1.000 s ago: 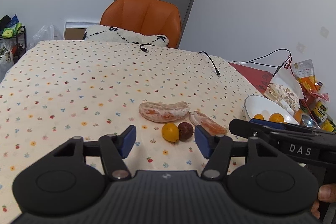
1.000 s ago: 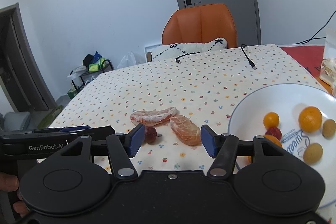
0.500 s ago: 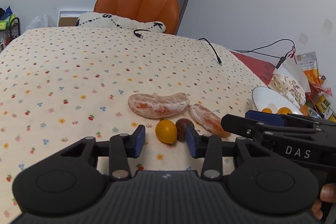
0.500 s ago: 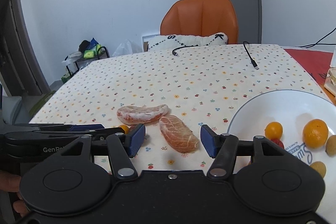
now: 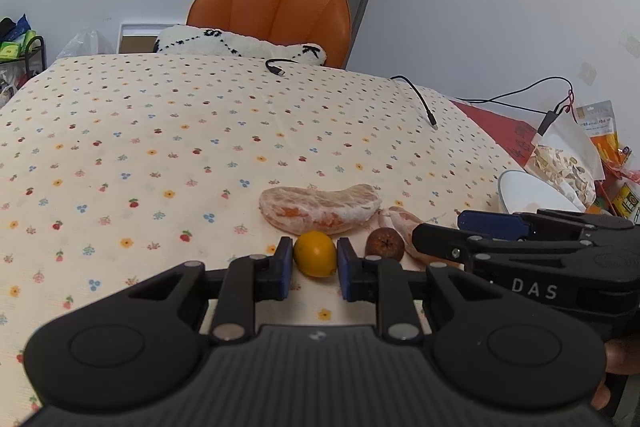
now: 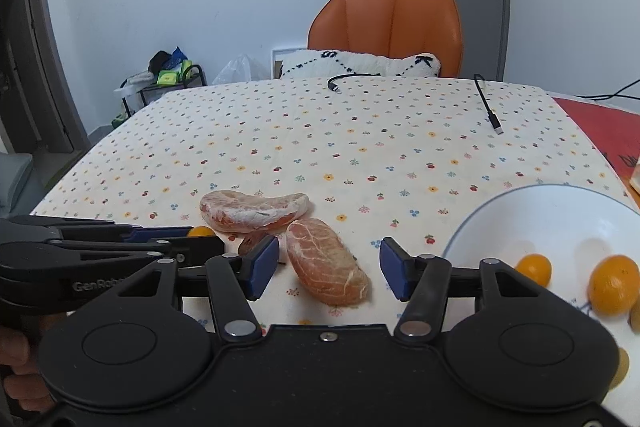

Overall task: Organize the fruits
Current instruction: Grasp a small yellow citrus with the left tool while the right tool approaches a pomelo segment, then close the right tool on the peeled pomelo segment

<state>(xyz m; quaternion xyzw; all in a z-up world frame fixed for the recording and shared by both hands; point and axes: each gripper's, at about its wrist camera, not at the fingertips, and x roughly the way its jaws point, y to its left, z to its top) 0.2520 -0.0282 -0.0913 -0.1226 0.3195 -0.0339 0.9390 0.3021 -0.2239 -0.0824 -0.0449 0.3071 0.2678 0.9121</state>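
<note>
- On the floral tablecloth (image 5: 160,131), the left gripper (image 5: 315,269) has its blue pads clamped on a small yellow-orange fruit (image 5: 315,259), which rests on the cloth.
- Just right of that fruit lies a dark brown fruit (image 5: 385,243); a long peeled citrus segment (image 5: 320,209) lies directly behind both.
- Right gripper (image 6: 329,269): jaws closing, pads apart on either side of a shorter peeled segment (image 6: 326,267), not touching it.
- White bowl (image 6: 540,211), at right, holds several orange fruits.
</note>
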